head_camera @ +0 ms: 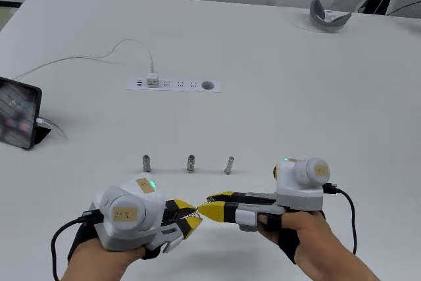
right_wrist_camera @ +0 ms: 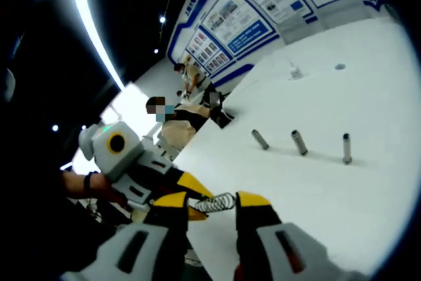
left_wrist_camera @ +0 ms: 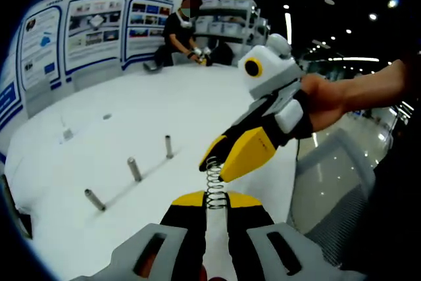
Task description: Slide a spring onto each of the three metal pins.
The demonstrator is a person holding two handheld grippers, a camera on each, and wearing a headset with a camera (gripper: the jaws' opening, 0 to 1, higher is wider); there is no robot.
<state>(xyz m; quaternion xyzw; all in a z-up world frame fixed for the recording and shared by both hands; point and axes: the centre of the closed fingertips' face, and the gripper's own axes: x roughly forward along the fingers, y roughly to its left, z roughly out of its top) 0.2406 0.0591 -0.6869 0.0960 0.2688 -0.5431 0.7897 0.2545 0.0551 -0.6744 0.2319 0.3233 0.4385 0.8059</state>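
On the white table (head_camera: 296,97), at the near left, the left gripper (head_camera: 189,215) is held with its tongs pressed together on one end of a spring (left_wrist_camera: 215,185), so that the coil juts out past the yellow tips. The spring is thus carried above the table, between the two grippers and well short of the pins. Its free end is met from the right by the right gripper (head_camera: 210,205), whose tongs are spread, one on either side of the coil, not yet clamped on it.

Farther back, three metal pins are stood in a row: the left pin (head_camera: 146,162), the middle pin (head_camera: 191,163) and the right pin (head_camera: 229,165), the last seen tilted. The middle pin looks ribbed, as though a spring may already be seated on it, but this cannot be settled at such a size. The right pin appears smooth and bare. At least one spring is judged still to be fitted, the one held now.
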